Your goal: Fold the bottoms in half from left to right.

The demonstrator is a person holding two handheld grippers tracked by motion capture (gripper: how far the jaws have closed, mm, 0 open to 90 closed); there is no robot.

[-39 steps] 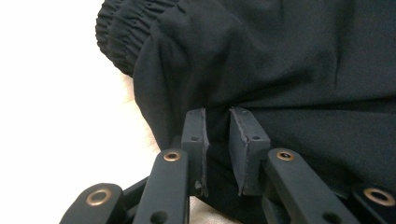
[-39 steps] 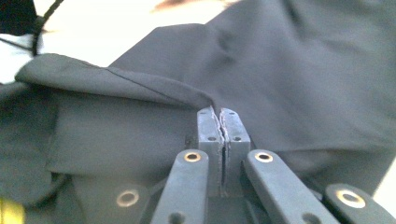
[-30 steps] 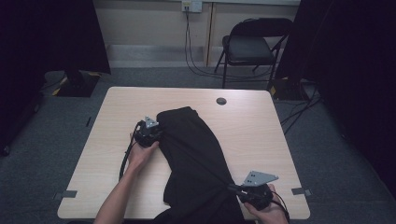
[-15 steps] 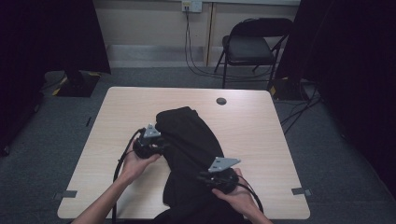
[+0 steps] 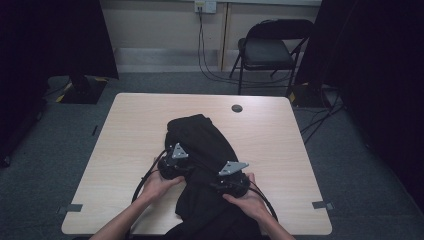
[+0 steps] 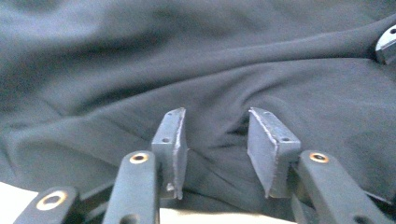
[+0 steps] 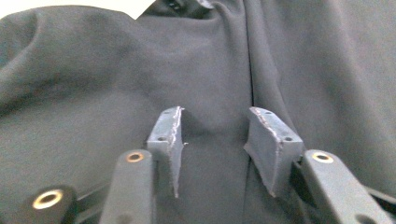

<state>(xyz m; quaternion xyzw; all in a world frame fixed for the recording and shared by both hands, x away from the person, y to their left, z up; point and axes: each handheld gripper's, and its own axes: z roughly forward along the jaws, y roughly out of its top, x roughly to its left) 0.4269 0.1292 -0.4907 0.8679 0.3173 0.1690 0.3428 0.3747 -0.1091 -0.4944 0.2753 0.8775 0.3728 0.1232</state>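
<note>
Black garment (image 5: pixel 202 165): bunched in a long heap at the middle of the table (image 5: pixel 125 130), its near end hanging over the table's front edge. Your left gripper (image 6: pixel 217 144) and right gripper (image 7: pixel 212 144) sit on it, fingers released, just opened, cloth between but unpinched. Risk: closing here may catch several layers in one fold, or drag the overhanging end off the table.

Garment (image 5: pixel 200 145) on table (image 5: pixel 125 150) (chair (image 5: pixel 272 50) behind)
</note>
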